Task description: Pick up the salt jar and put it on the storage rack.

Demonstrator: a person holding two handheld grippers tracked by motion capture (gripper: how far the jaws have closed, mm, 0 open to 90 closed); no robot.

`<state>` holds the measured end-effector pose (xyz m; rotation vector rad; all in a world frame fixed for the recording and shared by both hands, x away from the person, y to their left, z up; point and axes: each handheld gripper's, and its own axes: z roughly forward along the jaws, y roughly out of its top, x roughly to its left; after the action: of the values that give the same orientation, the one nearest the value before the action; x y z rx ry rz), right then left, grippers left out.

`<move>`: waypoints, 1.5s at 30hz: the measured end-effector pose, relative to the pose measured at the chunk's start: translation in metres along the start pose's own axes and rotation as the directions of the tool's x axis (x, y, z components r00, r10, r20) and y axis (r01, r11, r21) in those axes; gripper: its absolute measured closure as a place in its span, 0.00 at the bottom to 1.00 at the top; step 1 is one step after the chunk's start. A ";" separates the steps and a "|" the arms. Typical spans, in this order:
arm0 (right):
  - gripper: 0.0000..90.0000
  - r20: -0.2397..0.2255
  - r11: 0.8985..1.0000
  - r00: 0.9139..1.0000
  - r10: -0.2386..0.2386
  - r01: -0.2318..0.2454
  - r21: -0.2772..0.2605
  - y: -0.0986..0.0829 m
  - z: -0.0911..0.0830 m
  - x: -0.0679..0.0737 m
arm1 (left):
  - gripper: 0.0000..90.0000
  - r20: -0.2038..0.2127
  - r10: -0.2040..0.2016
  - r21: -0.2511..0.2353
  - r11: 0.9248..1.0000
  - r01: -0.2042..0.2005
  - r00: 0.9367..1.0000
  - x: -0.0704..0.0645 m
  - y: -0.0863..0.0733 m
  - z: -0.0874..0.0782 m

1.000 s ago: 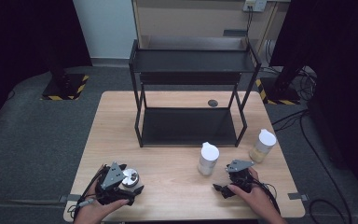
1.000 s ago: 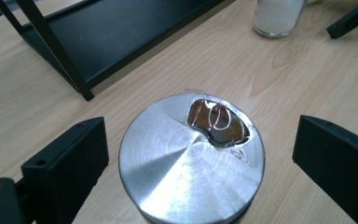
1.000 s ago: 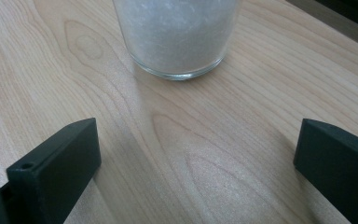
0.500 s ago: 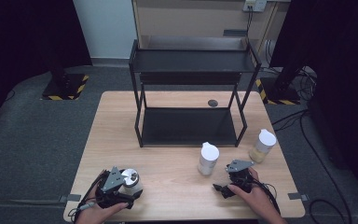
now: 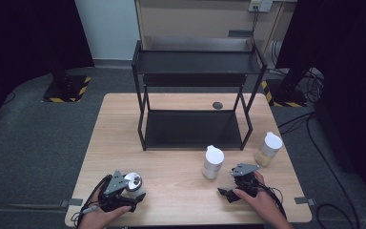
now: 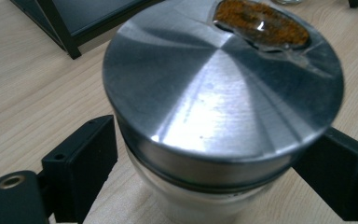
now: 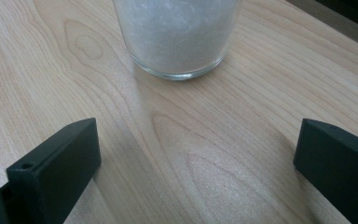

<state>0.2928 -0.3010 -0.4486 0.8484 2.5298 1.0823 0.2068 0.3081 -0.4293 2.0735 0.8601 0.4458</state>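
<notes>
Left gripper (image 5: 132, 187) drifted nearer table edge; steel-lidded jar (image 6: 223, 116) sits between spread jaws.

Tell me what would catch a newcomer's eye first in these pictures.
First, the black two-tier shelf rack standing at the back of the wooden table. Next, the metal-lidded jar sitting between the left gripper's jaws at the near left edge; whether they press on it is unclear. To the right, the open right gripper faces a glass jar of white grains, with a second, yellowish jar beyond.
</notes>
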 end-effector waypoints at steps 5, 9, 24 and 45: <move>0.01 0.000 1.000 1.000 0.000 0.000 0.000 0.000 0.000 0.000 | 0.15 0.009 -0.010 0.007 1.000 0.010 1.000 0.003 -0.001 0.002; 0.01 0.000 1.000 1.000 0.000 0.000 0.000 0.000 0.000 0.000 | 0.21 0.023 -0.010 0.007 1.000 0.010 1.000 0.005 -0.001 0.004; 0.01 0.000 1.000 1.000 0.000 0.000 0.000 0.000 0.000 0.000 | 0.33 0.027 0.009 0.012 1.000 -0.009 1.000 0.006 0.002 0.006; 0.01 0.000 1.000 1.000 0.000 0.000 0.000 0.000 0.000 0.000 | 0.33 0.004 0.050 0.028 0.998 -0.050 0.999 -0.002 0.010 0.000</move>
<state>0.2929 -0.3010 -0.4485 0.8484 2.5299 1.0820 0.2093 0.3021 -0.4217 2.1255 0.8179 0.4591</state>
